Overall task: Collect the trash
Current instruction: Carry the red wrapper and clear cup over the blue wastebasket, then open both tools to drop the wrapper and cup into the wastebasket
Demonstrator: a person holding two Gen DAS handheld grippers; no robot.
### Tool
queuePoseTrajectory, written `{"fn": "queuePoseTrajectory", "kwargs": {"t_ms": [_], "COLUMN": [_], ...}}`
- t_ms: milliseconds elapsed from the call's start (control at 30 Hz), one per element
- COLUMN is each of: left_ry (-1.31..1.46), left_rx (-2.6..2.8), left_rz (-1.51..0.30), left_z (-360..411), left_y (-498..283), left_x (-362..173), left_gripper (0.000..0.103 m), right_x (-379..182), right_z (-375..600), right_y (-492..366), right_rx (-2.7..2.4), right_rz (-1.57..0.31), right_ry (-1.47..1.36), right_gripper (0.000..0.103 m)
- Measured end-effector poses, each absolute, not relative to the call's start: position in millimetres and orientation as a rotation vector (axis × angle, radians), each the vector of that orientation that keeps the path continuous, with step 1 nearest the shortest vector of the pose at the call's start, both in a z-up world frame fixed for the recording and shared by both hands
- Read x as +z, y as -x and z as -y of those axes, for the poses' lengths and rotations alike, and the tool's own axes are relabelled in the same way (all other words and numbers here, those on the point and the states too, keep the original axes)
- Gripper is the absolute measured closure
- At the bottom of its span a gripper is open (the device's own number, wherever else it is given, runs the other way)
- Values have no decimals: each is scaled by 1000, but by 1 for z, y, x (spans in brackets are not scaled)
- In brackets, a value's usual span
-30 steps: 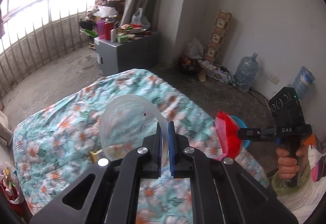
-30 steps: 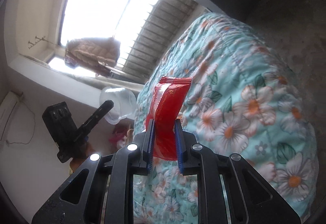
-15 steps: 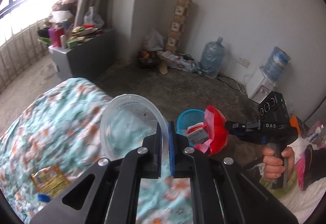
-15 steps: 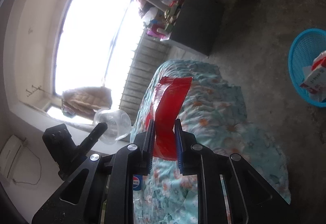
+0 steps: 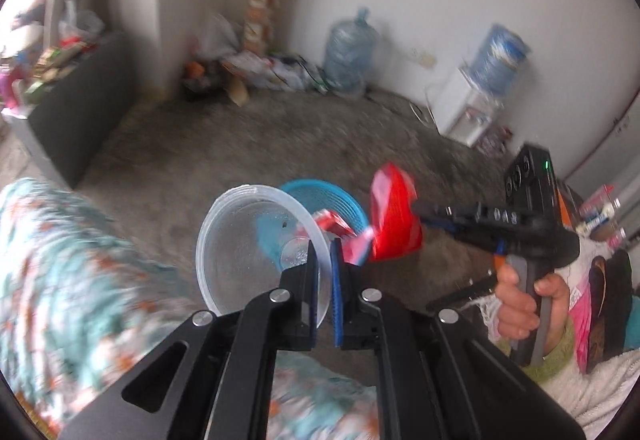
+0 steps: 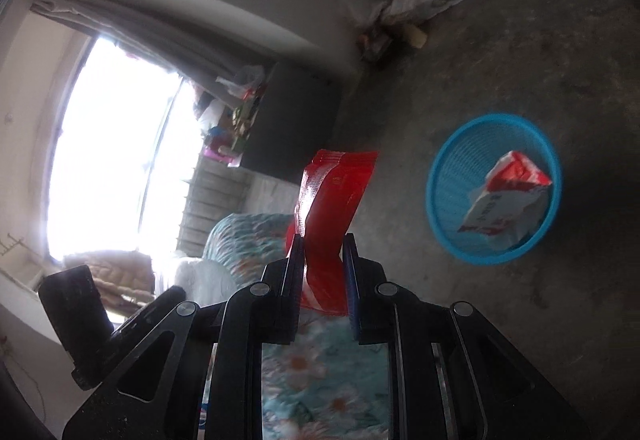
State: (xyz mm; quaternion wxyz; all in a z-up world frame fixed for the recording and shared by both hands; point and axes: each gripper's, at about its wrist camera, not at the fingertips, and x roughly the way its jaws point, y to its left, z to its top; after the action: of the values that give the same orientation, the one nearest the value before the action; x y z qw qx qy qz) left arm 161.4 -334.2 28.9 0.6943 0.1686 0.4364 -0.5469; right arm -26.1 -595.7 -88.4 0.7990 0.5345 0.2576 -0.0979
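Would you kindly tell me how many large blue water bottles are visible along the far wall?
2: one large blue water bottle stands on the floor against the wall; the other sits atop the white dispenser. More may be hidden.

Your left gripper [image 5: 323,260] points steeply downward, its two fingers pinched nearly together on the rim of the clear plastic cup [image 5: 256,248], the wall of the cup caught between the pads. Your right gripper [image 6: 322,260] is tilted down less sharply, its jaws clamped on the lower part of the red wrapper [image 6: 332,207], which stands up between them. Your right hand [image 5: 524,304] wraps the grip handle, fingers curled around its front.
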Motion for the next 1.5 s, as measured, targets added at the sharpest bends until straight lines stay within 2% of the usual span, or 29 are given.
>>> {"fn": "queuePoseTrajectory", "kwargs": {"t_ms": [400, 667, 767, 800, 833, 867, 900, 933, 967, 1267, 1400, 1500], "left_ry": [-469, -527, -523, -525, -521, -521, -522, -520, -518, -478, -432, -379], "left_rx": [-1262, -1182, -1116, -1111, -1114, -1110, -1099, -1093, -1086, -1094, -1104, -1123], "left_rz": [-1296, -1312, -1280, -1289, -1299, -1301, -1294, -1283, -1266, -1181, -1142, -1095], "left_z": [467, 518, 534, 541, 546, 550, 553, 554, 554, 538, 513, 480], "left_y": [-153, -168, -182, -186, -189, -191, -193, -194, -194, -201, -204, -206], "left_x": [-98, -149, -165, -170, -175, -178, -180, -180, -179, -137, -97, -60], "left_gripper": [98, 98, 97, 95, 90, 76, 60, 55, 49, 42, 40, 39], "right_x": [-145, -169, -177, -181, -186, -191, -195, -201, -206, -210, -191, -170], "right_z": [671, 702, 714, 718, 721, 724, 725, 726, 727, 720, 707, 690], "right_y": [-4, -47, -55, -58, -61, -65, -67, -69, -69, -41, -26, -20], "right_rx": [-366, -426, -476, -488, -496, -503, -514, -525, -526, -517, -506, -490], "right_rz": [-646, -698, -693, -695, -698, -711, -727, -747, -760, -753, -719, -694], "right_ry": [-1164, -1170, -1168, -1169, -1171, -1167, -1165, -1168, -1176, -1239, -1238, -1214], "right_gripper": [86, 86, 82, 81, 73, 69, 60, 54, 54, 53, 53, 48]}}
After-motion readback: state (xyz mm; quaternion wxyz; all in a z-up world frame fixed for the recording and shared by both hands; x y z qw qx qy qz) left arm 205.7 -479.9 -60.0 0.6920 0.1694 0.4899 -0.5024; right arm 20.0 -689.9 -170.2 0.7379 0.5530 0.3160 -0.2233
